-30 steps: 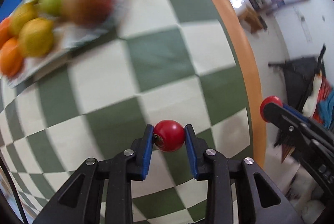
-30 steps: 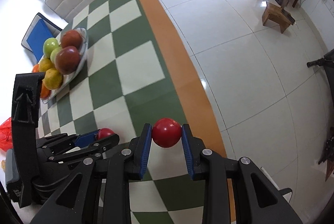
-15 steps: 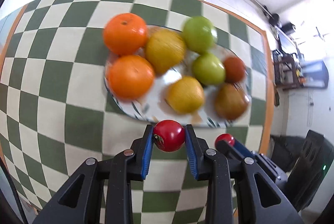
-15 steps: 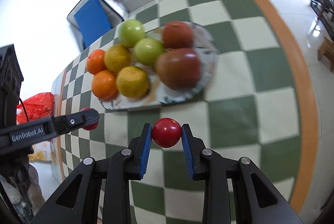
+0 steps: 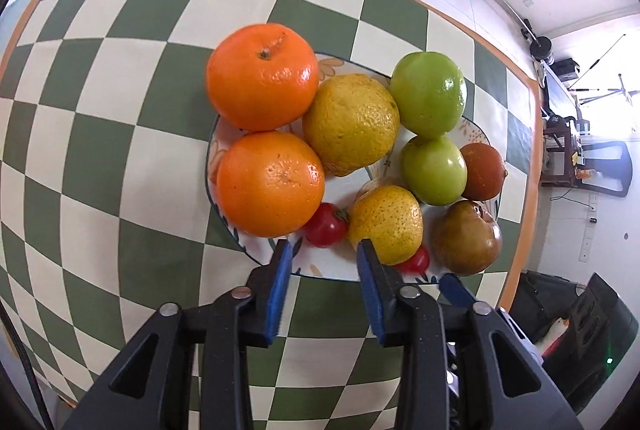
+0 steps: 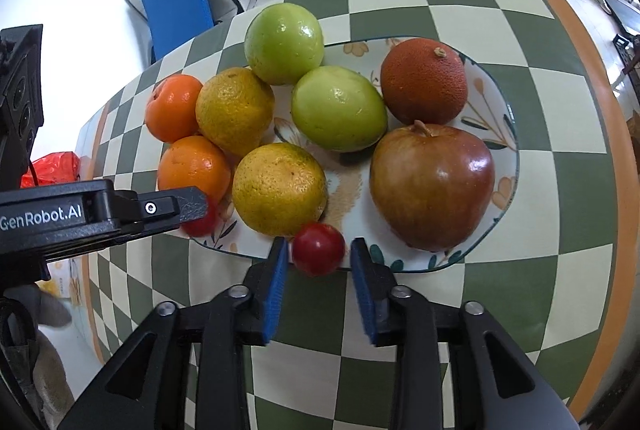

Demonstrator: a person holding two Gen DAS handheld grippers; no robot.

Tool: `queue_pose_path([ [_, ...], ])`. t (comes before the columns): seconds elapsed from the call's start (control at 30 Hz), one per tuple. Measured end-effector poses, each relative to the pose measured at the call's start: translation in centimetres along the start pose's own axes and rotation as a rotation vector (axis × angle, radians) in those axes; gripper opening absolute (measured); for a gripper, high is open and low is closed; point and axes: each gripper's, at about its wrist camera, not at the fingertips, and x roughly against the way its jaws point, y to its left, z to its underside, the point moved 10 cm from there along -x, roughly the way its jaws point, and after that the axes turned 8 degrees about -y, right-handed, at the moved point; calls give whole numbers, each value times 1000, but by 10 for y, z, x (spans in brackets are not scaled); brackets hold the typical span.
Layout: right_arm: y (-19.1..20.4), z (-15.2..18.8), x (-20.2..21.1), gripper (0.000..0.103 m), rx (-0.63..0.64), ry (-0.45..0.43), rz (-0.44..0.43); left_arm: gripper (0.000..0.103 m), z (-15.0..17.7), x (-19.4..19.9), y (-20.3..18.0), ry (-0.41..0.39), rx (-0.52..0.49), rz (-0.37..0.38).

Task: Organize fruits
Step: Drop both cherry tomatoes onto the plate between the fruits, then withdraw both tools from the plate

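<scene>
Two smooth round cherry tomatoes point(image 5: 325, 226) on glossy floral plate point(image 5: 320, 270).

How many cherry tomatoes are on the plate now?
2. One cherry tomato lies between the near orange and a yellow citrus; the other sits at the plate's front rim between the right gripper's open jaws.

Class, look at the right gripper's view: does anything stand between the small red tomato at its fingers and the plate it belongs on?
Nothing visible does. The red tomato sits between the open right gripper fingers, already at the plate rim, beside a yellow orange and the red apple.
</scene>
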Motion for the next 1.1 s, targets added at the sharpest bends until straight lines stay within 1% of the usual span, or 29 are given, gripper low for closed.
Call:
queue_pose_path([
  [0.03,-1,0,2,56,-5,-5,5,44,-1,3,2,-8,-9,-19],
  [0.07,-2,0,6,61,-14,-14,4,54,-2,5,3,-19,-21,-33],
  [0.1,-4,-1,9,61,-20,-20,7,61,-2,10,5,-32,-35,-41],
  [0.13,-6,-1,13,61,-27,-24,14,65,-1,16,8,-51,-55,-66],
  [0.17,-7,-2,19,62,-34,-30,17,76,-1,18,9,-62,-69,-88],
  [0.2,-8,-3,25,64,-39,-41,26,83,1,23,11,-76,-88,-107],
  [0.27,-15,-4,39,85,-35,-57,71,87,5,29,14,-96,-107,-133],
  [0.33,-21,-7,54,91,-28,-81,104,95,10,37,17,-118,-129,-162],
  [0.37,-24,-7,61,92,-20,-89,130,99,13,41,19,-133,-141,-180],
  [0.4,-27,-7,67,93,-7,-94,161,99,15,44,18,-149,-150,-193],
  [0.47,-34,-4,79,97,12,-101,203,99,21,52,18,-175,-166,-206],
  [0.5,-35,-3,83,97,19,-103,220,99,23,55,18,-185,-169,-210],
  [0.7,-41,0,119,100,35,-156,284,99,34,82,12,-255,-197,-223],
  [0.93,-35,4,161,100,45,-202,286,99,44,120,7,-340,-187,-230],
  [1.1,-25,10,200,100,59,-246,278,99,58,155,-4,-407,-232,-233],
])
